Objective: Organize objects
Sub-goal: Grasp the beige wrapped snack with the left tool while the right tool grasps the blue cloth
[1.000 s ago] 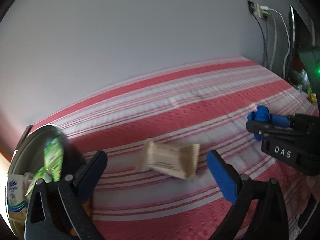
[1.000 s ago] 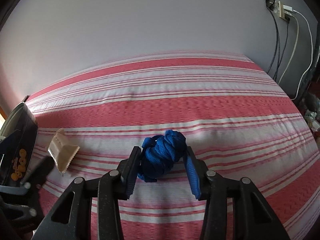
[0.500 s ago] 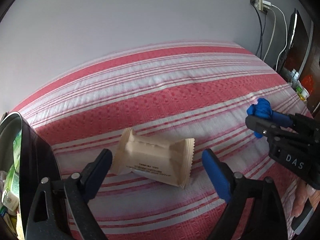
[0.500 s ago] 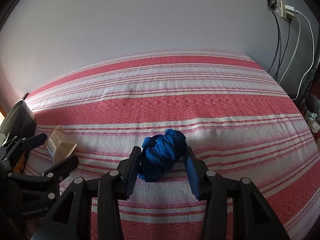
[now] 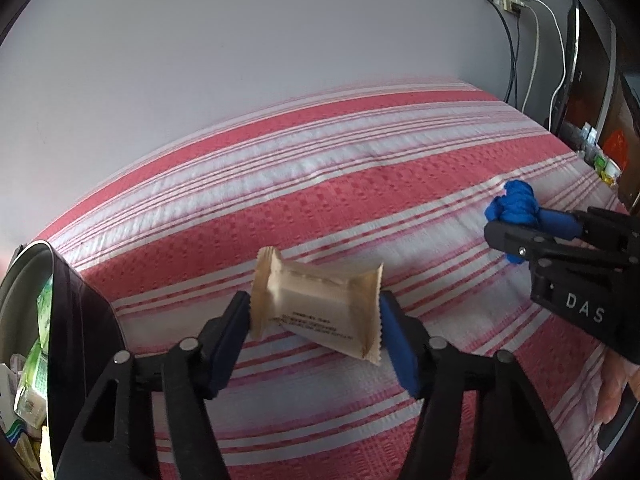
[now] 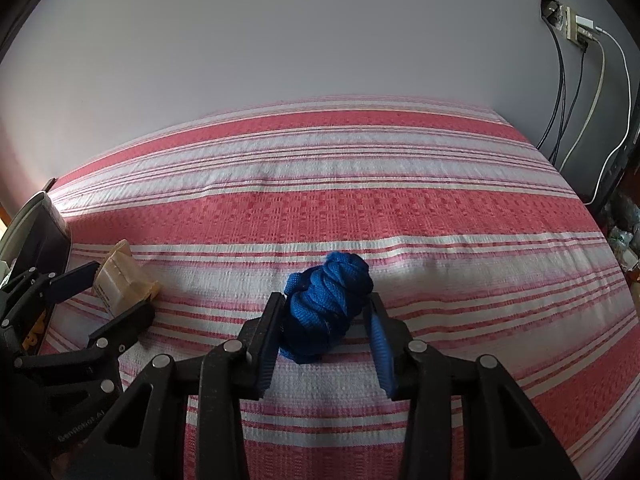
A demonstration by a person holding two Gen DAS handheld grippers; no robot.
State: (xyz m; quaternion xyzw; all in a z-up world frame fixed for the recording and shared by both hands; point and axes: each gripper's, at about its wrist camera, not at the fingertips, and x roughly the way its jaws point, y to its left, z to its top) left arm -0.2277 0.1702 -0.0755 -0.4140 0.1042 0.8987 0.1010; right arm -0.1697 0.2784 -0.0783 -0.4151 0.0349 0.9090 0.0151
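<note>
A plain, pale grey painted wall (image 6: 304, 40) fills the upper half of both views, evenly lit by soft daylight. Below it, from nine o'clock across to three o'clock, spreads a bed covered with a woven red-and-white striped bedspread (image 6: 360, 208), its bands running side to side. At about one o'clock a wall socket with plugged-in adapters (image 6: 576, 28) sits high on the wall, with black and white cables (image 6: 592, 92) hanging down from it toward a dark upright panel of furniture (image 5: 576, 60) at the bed's right edge, around two o'clock.
</note>
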